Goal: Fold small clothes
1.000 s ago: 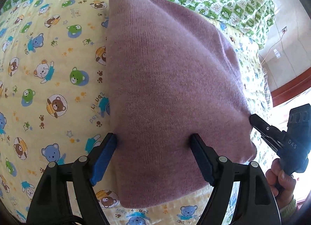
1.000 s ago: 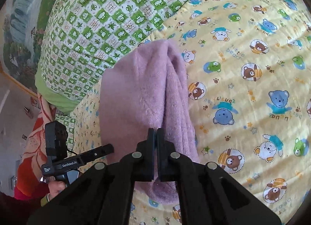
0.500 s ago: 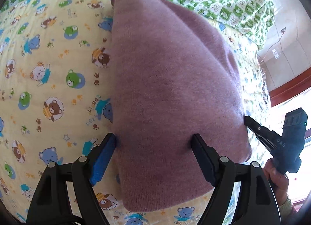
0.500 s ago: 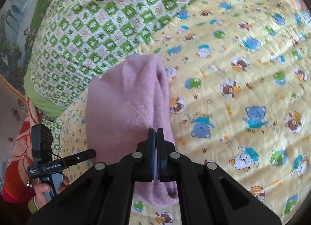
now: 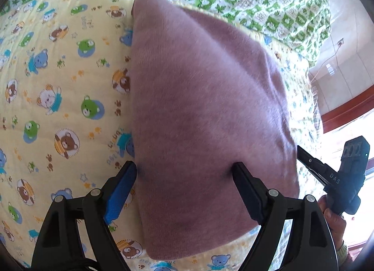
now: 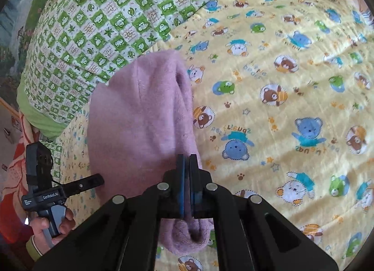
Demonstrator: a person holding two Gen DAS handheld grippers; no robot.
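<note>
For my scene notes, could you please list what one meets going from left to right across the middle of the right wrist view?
Left gripper held in a hand → pink knit garment → yellow bear-print blanket.

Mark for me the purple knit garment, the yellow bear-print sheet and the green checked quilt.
purple knit garment [image 5: 205, 112], left wrist view, middle of its folded top face.
yellow bear-print sheet [image 5: 58, 84], left wrist view, bare part left of the garment.
green checked quilt [image 6: 93, 32], right wrist view, its upper surface.

Bright daylight (fisheye-warped edges), slight blur
</note>
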